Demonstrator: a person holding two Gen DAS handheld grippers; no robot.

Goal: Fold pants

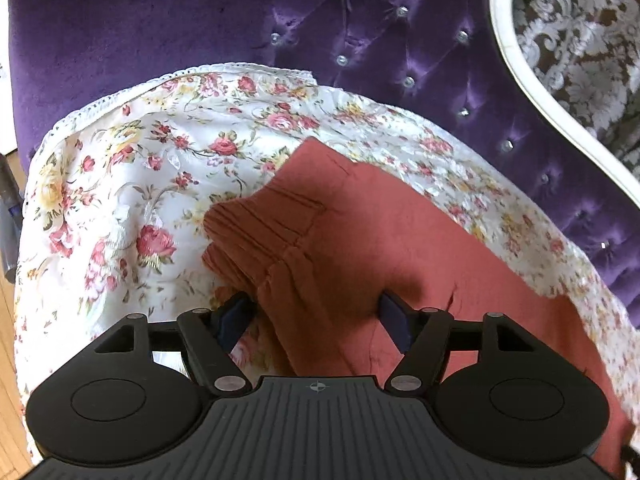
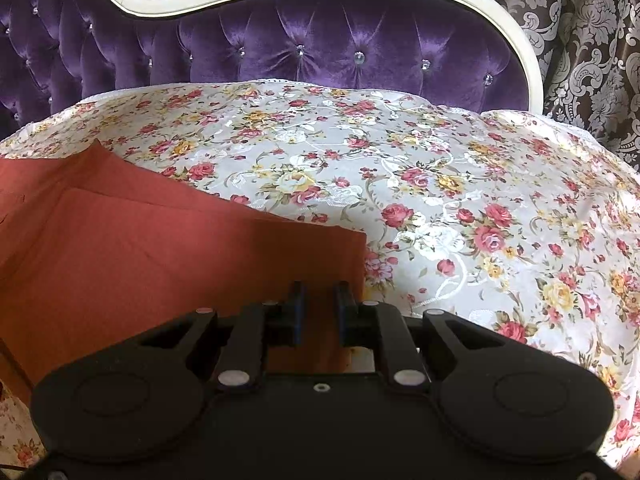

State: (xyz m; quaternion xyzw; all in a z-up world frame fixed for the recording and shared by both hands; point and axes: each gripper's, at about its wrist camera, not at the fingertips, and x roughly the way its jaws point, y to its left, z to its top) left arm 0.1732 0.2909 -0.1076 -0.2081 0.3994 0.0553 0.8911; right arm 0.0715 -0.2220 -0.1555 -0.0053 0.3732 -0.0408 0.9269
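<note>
Left claw point(image 1: 316, 316) spread wide, released, jaws straddling the gathered elastic waistband point(image 1: 260, 232) end of the terracotta pants point(image 1: 360, 248), cloth between the pads but not pinched. Right claw point(image 2: 318, 304) jaws narrowed with a gap between, sitting over the hem corner point(image 2: 352, 248) of the leg end; cloth seems to run between the pads but can't tell if it's really gripped. Pants lie flat on the floral bedspread point(image 2: 460, 200), waist toward the left claw, leg end toward the right, already doubled leg over leg judging by the layered edges in the right wrist view. Step in hand looks like taking both ends for the crosswise fold: left should close low on all waistband layers, not just the top one; right needs both hem layers, then lift evenly so the edges stay aligned. Edges: near bedspread edge close under the left claw, wooden floor point(image 1: 8, 360) beyond on the left. Room: plenty of open bedspread right of the hem and toward the purple tufted headboard point(image 2: 320, 36), white frame trim point(image 2: 500, 12) well apart, so fold toward the middle
</note>
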